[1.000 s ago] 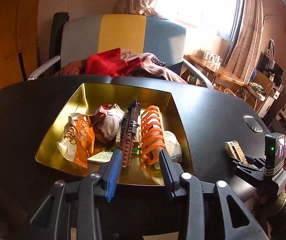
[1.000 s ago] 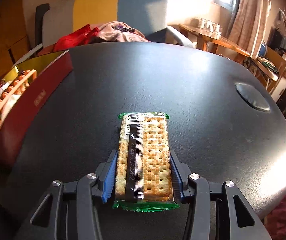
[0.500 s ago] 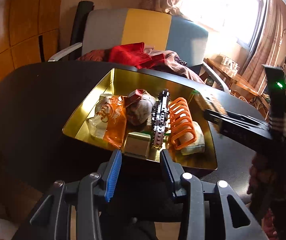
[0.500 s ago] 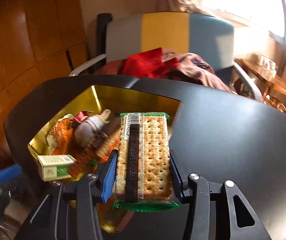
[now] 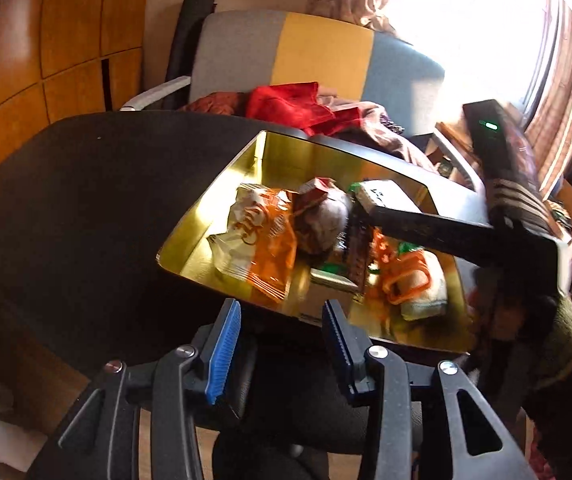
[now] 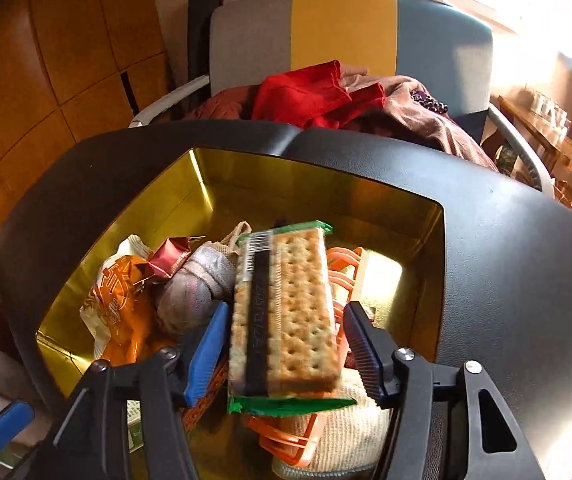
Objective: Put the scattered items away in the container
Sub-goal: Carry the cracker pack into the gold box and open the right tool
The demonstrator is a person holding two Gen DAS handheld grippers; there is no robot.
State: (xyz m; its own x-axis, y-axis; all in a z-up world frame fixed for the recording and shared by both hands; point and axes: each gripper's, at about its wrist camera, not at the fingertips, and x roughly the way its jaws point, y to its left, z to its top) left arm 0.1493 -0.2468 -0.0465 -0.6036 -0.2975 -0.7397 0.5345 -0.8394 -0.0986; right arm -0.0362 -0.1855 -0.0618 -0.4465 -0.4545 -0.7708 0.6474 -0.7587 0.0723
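Note:
A gold tray (image 6: pixel 426 240) sits on the black table (image 6: pixel 526 264). It holds an orange snack bag (image 6: pixel 113 300), a wrapped bundle (image 6: pixel 193 284), an orange plastic rack (image 6: pixel 346 276), a white cloth (image 6: pixel 350 440) and a small box (image 5: pixel 334 284). My right gripper (image 6: pixel 286 344) hangs over the tray with its jaws spread. The cracker packet (image 6: pixel 286 312) lies between them with a gap on each side. My left gripper (image 5: pixel 281 344) is open and empty at the tray's near edge (image 5: pixel 221 288). The right gripper also shows in the left wrist view (image 5: pixel 382 208).
An armchair (image 6: pixel 346 36) with red and brown clothes (image 6: pixel 310 96) stands behind the table. Wood panelling (image 5: pixel 45 40) is on the left, and a bright window with curtains (image 5: pixel 558 80) on the right. A side table (image 6: pixel 546 148) stands at the right.
My right gripper carried the cracker packet from the table to over the tray and its jaws opened. My left gripper drew back and swung left of the tray.

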